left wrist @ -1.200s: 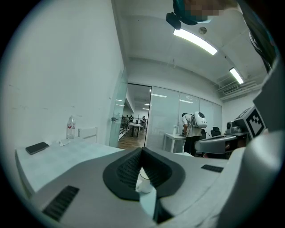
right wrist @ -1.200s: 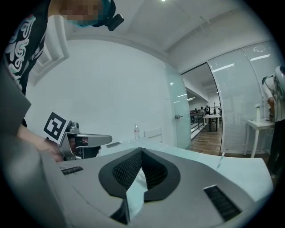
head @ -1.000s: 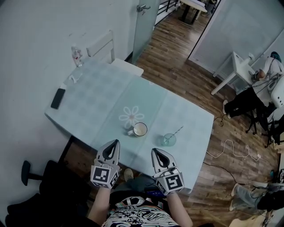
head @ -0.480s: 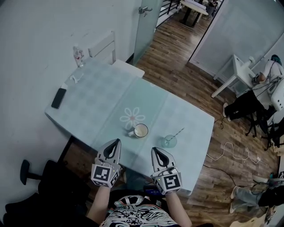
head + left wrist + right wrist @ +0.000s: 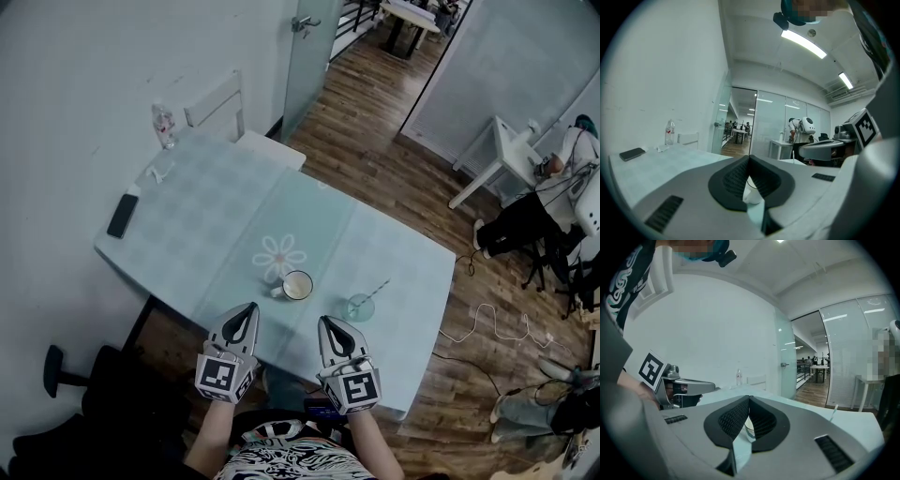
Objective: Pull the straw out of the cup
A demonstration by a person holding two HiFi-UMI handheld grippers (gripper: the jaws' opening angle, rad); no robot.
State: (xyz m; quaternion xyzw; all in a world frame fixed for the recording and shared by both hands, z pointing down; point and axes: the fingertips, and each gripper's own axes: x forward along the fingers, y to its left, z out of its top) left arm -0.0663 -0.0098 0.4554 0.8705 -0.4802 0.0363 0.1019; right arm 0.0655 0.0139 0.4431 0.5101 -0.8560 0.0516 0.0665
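Straw (image 5: 377,288) leans in the glass cup (image 5: 358,307), which stands on the table (image 5: 234,216) just right of a white mug (image 5: 296,285). Left gripper (image 5: 249,307) and right gripper (image 5: 324,321) hang side by side over the table's near edge. Both have jaws closed on nothing, and the right is near the cup without touching it.

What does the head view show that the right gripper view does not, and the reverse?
Only the head view: the phone and the glass cup on the table. Only the right gripper view: the ceiling and the ribbed pads of the right gripper meeting, shut. Both: the straw, the bottle and the left gripper.
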